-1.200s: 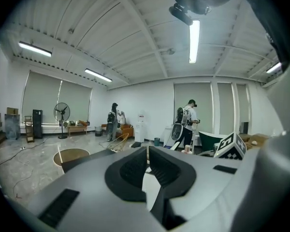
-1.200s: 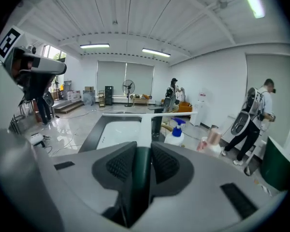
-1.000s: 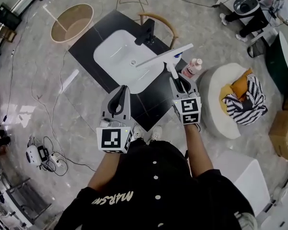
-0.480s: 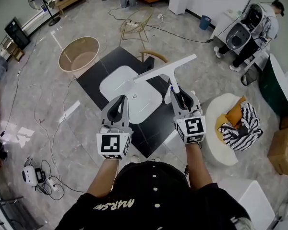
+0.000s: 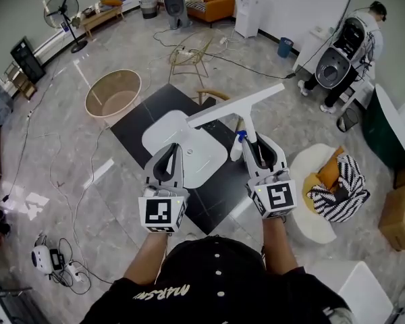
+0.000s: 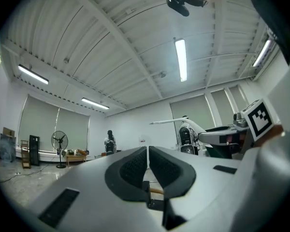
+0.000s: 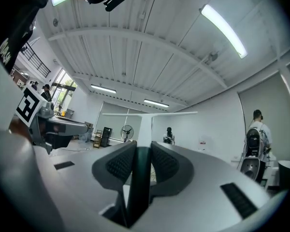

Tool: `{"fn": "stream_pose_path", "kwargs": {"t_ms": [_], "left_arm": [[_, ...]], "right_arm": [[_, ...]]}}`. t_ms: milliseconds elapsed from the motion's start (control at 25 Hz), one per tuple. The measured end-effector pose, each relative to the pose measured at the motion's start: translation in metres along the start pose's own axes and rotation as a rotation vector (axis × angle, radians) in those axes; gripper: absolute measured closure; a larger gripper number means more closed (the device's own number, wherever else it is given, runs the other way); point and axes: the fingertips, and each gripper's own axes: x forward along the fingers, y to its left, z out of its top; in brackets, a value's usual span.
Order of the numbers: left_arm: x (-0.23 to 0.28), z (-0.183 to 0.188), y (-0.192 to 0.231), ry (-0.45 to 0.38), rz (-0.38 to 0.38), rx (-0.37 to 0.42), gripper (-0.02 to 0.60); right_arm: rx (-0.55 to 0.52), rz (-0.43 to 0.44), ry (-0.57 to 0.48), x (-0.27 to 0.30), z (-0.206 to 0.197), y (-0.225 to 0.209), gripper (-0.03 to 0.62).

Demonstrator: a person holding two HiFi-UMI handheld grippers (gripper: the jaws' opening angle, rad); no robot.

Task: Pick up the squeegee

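Only legible txt: "MARS…", upside down on person's black shirt [image 5: 219, 279]; rest of print unreadable.

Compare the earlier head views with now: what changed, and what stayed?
The right gripper lifted the squeegee higher above the sink; the left gripper rose beside it. Unchanged: right still clamped on it, left still shut and empty, sink and bottle in place.

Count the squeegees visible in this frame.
1. The squeegee is gripped by its handle in the right gripper, held up over the sink. No other shows; one could lie hidden below the person.
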Motion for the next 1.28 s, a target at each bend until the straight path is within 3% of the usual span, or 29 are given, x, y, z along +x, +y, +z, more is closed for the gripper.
{"fn": "stream_pose_path", "kwargs": {"t_ms": [1280], "left_arm": [[-0.017, 0.008, 0.0, -0.006, 0.03, -0.011, 0.561]], "right_arm": [[-0.003, 0.011, -0.03, -0.024, -0.002, 0.009, 0.507]]}}
